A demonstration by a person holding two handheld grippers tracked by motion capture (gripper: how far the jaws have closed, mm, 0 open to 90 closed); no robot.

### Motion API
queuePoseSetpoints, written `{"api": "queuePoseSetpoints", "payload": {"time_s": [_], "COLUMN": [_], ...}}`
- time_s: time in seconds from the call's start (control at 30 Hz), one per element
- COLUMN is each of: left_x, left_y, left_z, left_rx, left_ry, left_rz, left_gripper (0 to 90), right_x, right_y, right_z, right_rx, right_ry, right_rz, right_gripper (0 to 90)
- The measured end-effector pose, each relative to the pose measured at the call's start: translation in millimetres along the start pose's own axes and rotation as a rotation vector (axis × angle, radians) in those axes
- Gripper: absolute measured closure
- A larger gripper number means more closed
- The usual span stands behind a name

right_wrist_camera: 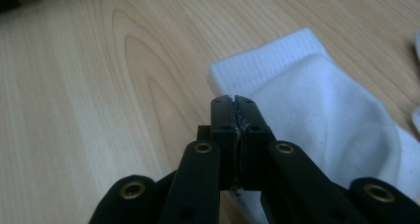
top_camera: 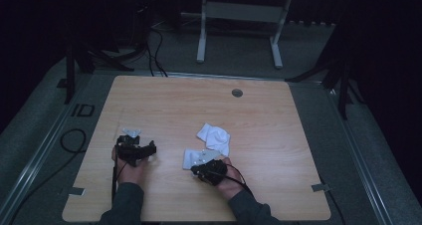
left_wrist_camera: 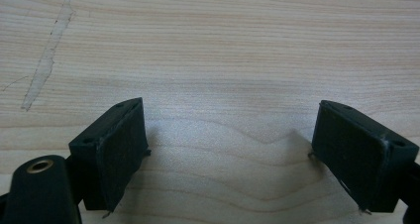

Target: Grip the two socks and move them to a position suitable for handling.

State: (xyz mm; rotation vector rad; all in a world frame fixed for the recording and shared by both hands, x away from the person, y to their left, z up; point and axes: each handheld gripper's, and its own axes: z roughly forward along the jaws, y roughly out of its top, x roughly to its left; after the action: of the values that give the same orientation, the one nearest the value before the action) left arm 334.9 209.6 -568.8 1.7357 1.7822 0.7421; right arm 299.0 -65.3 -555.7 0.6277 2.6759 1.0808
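— Down at the lower middle of the high view, what is your right claw [top_camera: 199, 166] doing?

— It is clenched, jaws pressed flat together, with its tip at the ribbed cuff of the near sock [top_camera: 195, 157]. In the right gripper view the claw [right_wrist_camera: 233, 99] sits at the edge of that sock [right_wrist_camera: 307, 100], and I cannot tell whether any cloth is caught between the pads.

— So what could go wrong?

— If I lift now, I may come up with nothing, or with one thin layer that slips free (a cuff edge is little to hold). Dragging could also bunch it against the other sock [top_camera: 214, 137], which lies crumpled just above and to the right.

— And your left claw [top_camera: 137, 141]?

— Released: in the left gripper view the claw [left_wrist_camera: 230, 107] stands wide over bare table [top_camera: 169, 105], well apart from both socks at left of centre.

— Count, please.

— Two white socks, two claws, one table.
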Motion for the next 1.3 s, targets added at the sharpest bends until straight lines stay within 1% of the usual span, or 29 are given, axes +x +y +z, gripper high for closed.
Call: {"api": "queuePoseSetpoints", "payload": {"time_s": [0.07, 0.1, 0.13, 0.17, 0.2, 0.3, 0.33, 0.37, 0.4, 0.43, 0.47, 0.5, 0.57, 0.6, 0.63, 0.73, 0.8, 0.83, 0.87, 0.97, 1.0, 1.03, 1.1, 1.13, 1.2, 1.3], "left_x": [0.1, 0.0, 0.0, 0.0, 0.1, 0.1, 0.0, 0.0, 0.0, 0.0, 0.0, 0.0, 0.0, 0.0, 0.0, 0.0, 0.0, 0.0, 0.0, 0.0, 0.0, 0.0, -0.2, -0.2, -0.4, -0.3], "left_y": [0.0, 0.0, 0.0, 0.0, 0.0, 0.0, 0.0, 0.0, 0.0, 0.0, 0.0, 0.0, 0.0, 0.0, 0.0, 0.0, 0.0, 0.0, 0.0, 0.0, 0.0, 0.0, 0.2, 0.2, 0.2, 0.2], "left_z": [-0.1, 0.0, 0.0, 0.0, 0.0, 0.0, 0.1, 0.1, 0.1, 0.0, 0.0, 0.0, 0.0, 0.0, 0.0, 0.0, 0.1, 0.1, 0.1, 0.1, 0.1, 0.1, 0.0, 0.0, 0.0, 0.0], "left_rx": [0.001, 0.0, 0.001, 0.001, 0.001, 0.0, 0.0, -0.001, 0.0, 0.0, 0.0, 0.0, 0.0, 0.0, 0.0, 0.0, -0.001, -0.001, 0.0, 0.0, 0.0, 0.0, 0.002, 0.003, 0.002, 0.002], "left_ry": [0.0, 0.0, 0.0, 0.0, 0.0, 0.0, 0.0, 0.0, 0.0, 0.0, 0.0, 0.0, 0.0, 0.0, 0.0, 0.0, 0.0, 0.0, 0.0, 0.0, 0.0, 0.0, -0.003, -0.005, -0.006, -0.006], "left_rz": [0.001, 0.0, 0.0, 0.001, 0.001, 0.001, 0.001, 0.0, 0.0, 0.001, 0.0, 0.001, 0.0, 0.0, 0.0, 0.0, 0.001, 0.001, 0.001, 0.001, 0.0, 0.001, 0.005, 0.007, 0.007, 0.008], "left_gripper": [13.6, 13.6, 13.6, 13.6, 13.6, 13.6, 13.6, 13.6, 13.6, 13.6, 13.6, 13.6, 13.6, 13.5, 13.6, 13.6, 13.6, 13.6, 13.6, 13.6, 13.6, 13.6, 13.6, 13.6, 13.6, 13.6], "right_x": [-0.3, -1.5, -4.2, -6.3, -6.3, -18.2, -28.6, -33.7, -38.4, -38.4, -45.2, -45.2, -48.2, -48.1, -48.1, -45.3, -44.2, -44.2, -43.6, -42.0, -39.9, -37.6, -34.1, -32.1, -31.2, -31.6], "right_y": [1.9, 5.9, 10.8, 13.4, 13.4, 19.1, 19.9, 19.5, 18.7, 18.7, 16.1, 16.1, 13.0, 9.9, 9.9, 6.7, 5.3, 5.3, 3.1, 2.6, 3.4, 4.8, 8.3, 11.2, 15.2, 18.4], "right_z": [1.8, 5.0, 0.9, -4.1, -4.1, -23.1, -35.4, -40.4, -44.5, -44.5, -49.8, -49.8, -50.9, -48.5, -48.5, -41.7, -36.2, -36.2, -27.7, -25.3, -26.9, -30.1, -38.0, -44.6, -54.5, -65.2], "right_rx": [0.002, 0.0, -0.031, -0.05, -0.05, -0.08, -0.089, -0.093, -0.092, -0.092, -0.083, -0.083, -0.067, -0.046, -0.046, -0.02, 0.005, 0.005, 0.043, 0.056, 0.05, 0.034, 0.002, -0.02, -0.045, -0.064], "right_ry": [0.0, 0.001, 0.026, 0.016, 0.016, -0.041, -0.074, -0.089, -0.102, -0.102, -0.112, -0.112, -0.115, -0.104, -0.104, -0.094, -0.086, -0.086, -0.08, -0.075, -0.087, -0.1, -0.109, -0.115, -0.121, -0.134], "right_rz": [-0.004, 0.003, 0.034, 0.036, 0.036, 0.052, 0.08, 0.092, 0.104, 0.104, 0.128, 0.128, 0.142, 0.151, 0.151, 0.163, 0.184, 0.184, 0.191, 0.185, 0.18, 0.174, 0.163, 0.155, 0.14, 0.131], "right_gripper": [87.8, 87.1, 85.1, 84.3, 84.3, 81.6, 78.3, 76.2, 73.2, 73.2, 68.4, 68.4, 65.1, 62.4, 62.4, 57.0, 56.4, 56.4, 65.1, 82.1, 86.8, 87.6, 87.9, 87.9, 87.9, 87.9]}}
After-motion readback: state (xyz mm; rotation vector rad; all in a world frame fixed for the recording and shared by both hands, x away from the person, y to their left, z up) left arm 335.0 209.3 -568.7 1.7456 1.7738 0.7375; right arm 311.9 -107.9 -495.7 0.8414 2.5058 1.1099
